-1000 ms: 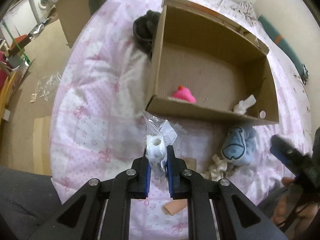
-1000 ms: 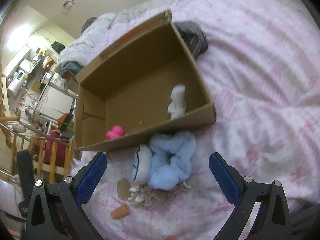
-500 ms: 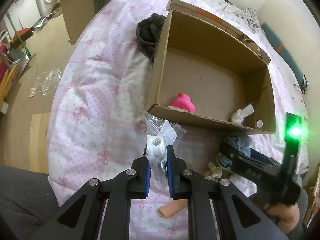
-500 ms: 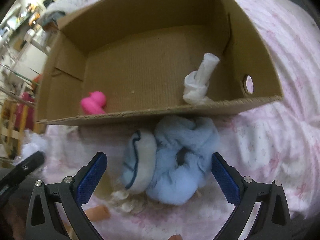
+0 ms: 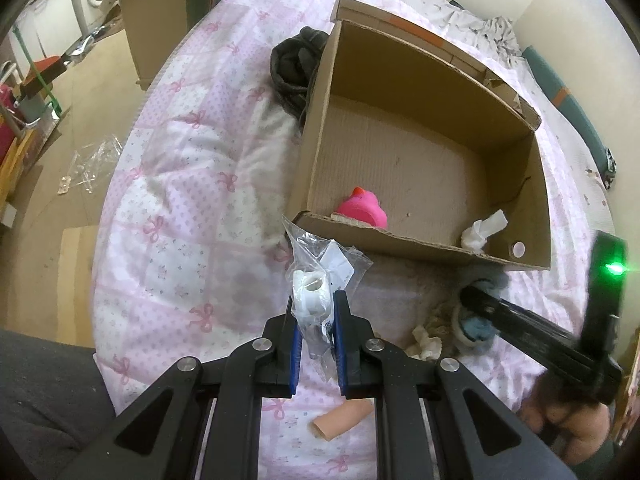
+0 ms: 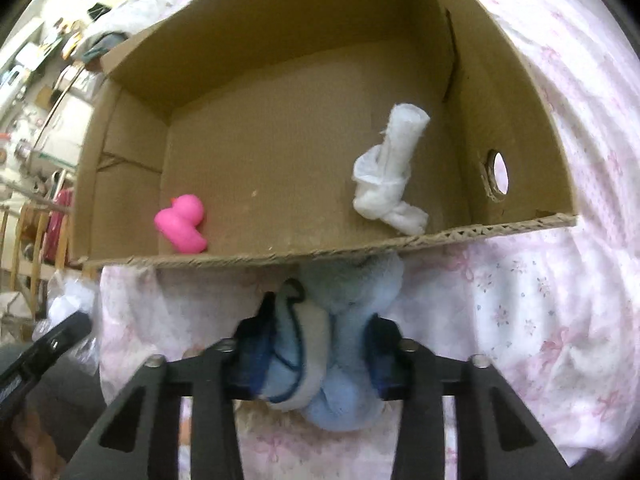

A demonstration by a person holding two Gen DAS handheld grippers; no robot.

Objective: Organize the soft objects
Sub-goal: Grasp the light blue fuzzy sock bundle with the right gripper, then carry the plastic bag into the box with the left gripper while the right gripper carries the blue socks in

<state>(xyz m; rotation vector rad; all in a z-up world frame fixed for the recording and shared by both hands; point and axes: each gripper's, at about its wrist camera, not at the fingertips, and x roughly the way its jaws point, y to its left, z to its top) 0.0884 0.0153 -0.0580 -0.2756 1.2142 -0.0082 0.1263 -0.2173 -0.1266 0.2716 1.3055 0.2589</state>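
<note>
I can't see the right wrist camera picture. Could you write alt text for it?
The right gripper squeezes a fluffy blue plush toy on a pink bedspread, just in front of an open cardboard box. Inside the box are a pink rubber duck and a knotted white cloth.

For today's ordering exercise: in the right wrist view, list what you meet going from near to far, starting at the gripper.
right gripper shut on the blue plush toy → near wall of the cardboard box → pink rubber duck → white knotted cloth → far wall of the box.
</note>
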